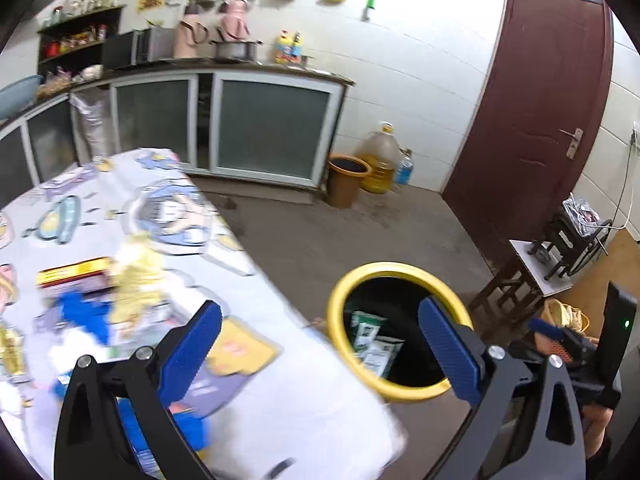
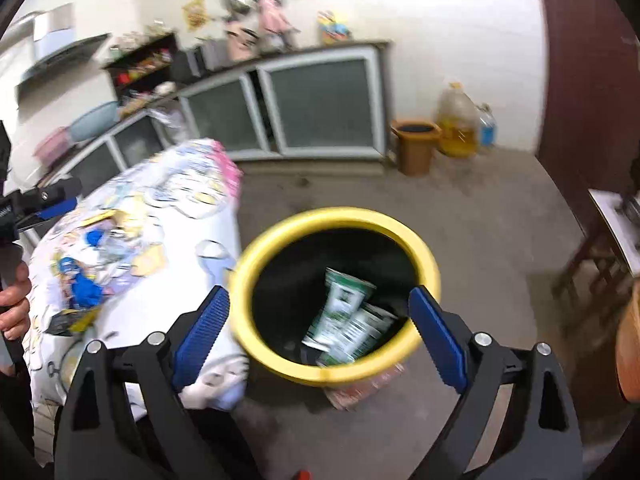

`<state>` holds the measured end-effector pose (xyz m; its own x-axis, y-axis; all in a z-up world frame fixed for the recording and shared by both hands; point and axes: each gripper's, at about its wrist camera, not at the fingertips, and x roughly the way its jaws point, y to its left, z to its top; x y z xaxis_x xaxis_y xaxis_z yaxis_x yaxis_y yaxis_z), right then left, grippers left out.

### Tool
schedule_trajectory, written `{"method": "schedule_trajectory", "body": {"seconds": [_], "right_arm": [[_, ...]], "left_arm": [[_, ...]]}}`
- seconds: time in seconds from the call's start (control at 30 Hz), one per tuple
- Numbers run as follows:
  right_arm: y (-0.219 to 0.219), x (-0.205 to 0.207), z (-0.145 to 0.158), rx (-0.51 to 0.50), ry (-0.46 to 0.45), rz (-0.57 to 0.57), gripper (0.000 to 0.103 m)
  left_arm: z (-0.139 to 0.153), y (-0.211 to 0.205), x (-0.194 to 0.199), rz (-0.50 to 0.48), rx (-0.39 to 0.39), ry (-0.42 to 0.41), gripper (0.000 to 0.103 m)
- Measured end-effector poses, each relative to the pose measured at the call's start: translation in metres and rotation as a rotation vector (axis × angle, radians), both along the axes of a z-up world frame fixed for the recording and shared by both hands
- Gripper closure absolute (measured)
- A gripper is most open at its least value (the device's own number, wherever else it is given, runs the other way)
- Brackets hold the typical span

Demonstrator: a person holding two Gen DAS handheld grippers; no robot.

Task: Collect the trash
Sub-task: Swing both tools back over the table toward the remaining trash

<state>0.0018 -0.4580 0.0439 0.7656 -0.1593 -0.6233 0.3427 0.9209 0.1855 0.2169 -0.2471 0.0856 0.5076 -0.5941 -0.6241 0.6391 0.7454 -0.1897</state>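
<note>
With green cartons (image 2: 344, 320) lying in the yellow bin (image 2: 276, 364), both the left gripper (image 1: 320, 354) and right gripper (image 2: 318, 338) are gaping empty, while wrappers (image 1: 136, 280) are waiting on the table (image 1: 280, 420) to the left.

We see from both wrists, each looking forward and down. The left view sits over the table edge (image 1: 280, 300); the right hangs close above the yellow bin (image 2: 256, 248). Both share table, bin (image 1: 336, 308), cabinets (image 1: 272, 128) and door (image 1: 540, 92).
</note>
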Motion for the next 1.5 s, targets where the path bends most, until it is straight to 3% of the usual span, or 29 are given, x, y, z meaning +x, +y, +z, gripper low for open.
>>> {"method": "schedule_trajectory", "body": {"seconds": [0.17,0.4,0.5,0.6,0.77,0.93,1.13,1.33,1.5], "right_arm": [[0.047,0.026,0.013,-0.023,-0.050,0.138,0.013],[0.122,0.078,0.027,-0.092,-0.076,0.406,0.013],[0.150,0.105,0.027,-0.136,-0.066,0.438,0.013],[0.169,0.134,0.024,-0.114,-0.045,0.485,0.013],[0.197,0.169,0.026,-0.136,-0.030,0.601,0.013],[0.232,0.220,0.035,-0.249,0.025,0.770,0.015],[0.267,0.282,0.040,-0.371,0.092,0.896,0.018],[0.290,0.330,0.020,-0.461,0.173,0.997,0.032],[0.305,0.363,0.001,-0.549,0.231,1.051,0.033]], "left_arm": [[-0.002,0.095,0.002,0.069,0.030,-0.028,0.008],[-0.014,0.221,-0.010,0.240,0.257,-0.169,0.008],[-0.028,0.256,-0.009,0.301,0.338,-0.165,0.008],[-0.046,0.285,0.000,0.333,0.367,-0.114,0.008],[-0.067,0.300,0.007,0.335,0.385,-0.068,0.008],[-0.073,0.310,0.021,0.314,0.363,-0.019,0.008],[-0.080,0.317,0.035,0.303,0.358,0.018,0.008],[-0.087,0.326,0.058,0.312,0.312,0.126,0.008],[-0.095,0.331,0.073,0.321,0.309,0.175,0.008]]}}
